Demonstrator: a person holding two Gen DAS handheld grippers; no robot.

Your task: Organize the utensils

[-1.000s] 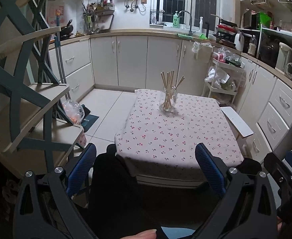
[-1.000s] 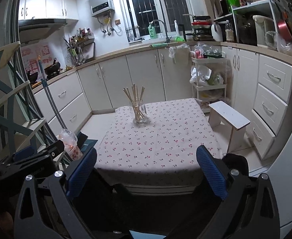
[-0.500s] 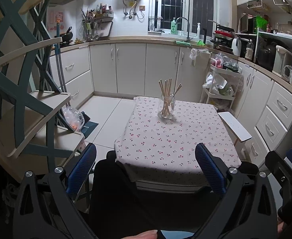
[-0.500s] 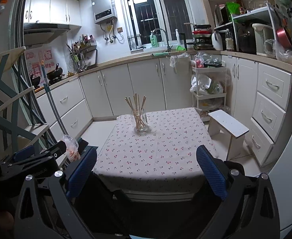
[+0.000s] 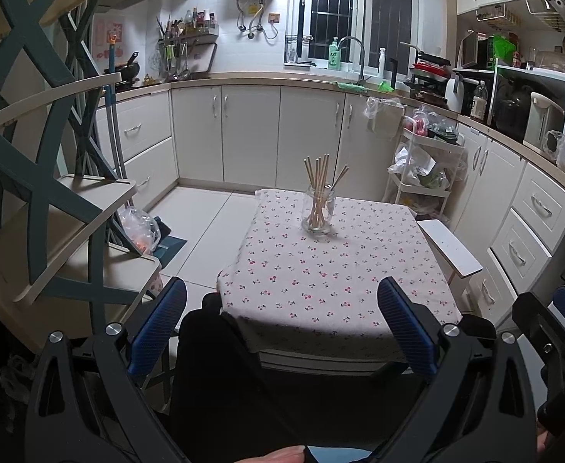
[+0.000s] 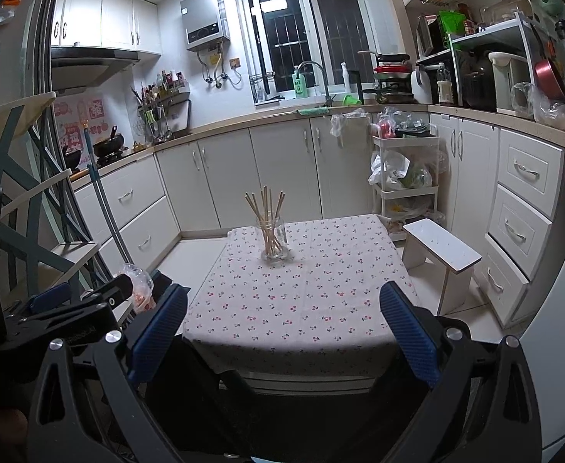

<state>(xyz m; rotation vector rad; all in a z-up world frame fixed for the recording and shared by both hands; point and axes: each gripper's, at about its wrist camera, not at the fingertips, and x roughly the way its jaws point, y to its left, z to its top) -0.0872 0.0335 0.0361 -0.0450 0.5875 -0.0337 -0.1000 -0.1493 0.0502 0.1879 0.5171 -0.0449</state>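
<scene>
Clear glass jar (image 5: pixel 318 211) w/ a bunch of thin wooden chopsticks (image 5: pixel 319 187) fanned out, far-middle of the cherry-print table (image 5: pixel 332 281). Left gripper (image 5: pixel 282 310) & right gripper (image 6: pixel 284 316) both spread wide, holding nothing.

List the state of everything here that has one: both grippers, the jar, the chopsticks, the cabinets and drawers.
Left gripper: open, empty, short of the table.
Right gripper: open, empty, short of the table.
Jar: upright on the table, no lid.
Chopsticks: standing in the jar, fanned out.
Cabinets: doors shut.
Drawers: shut.
</scene>
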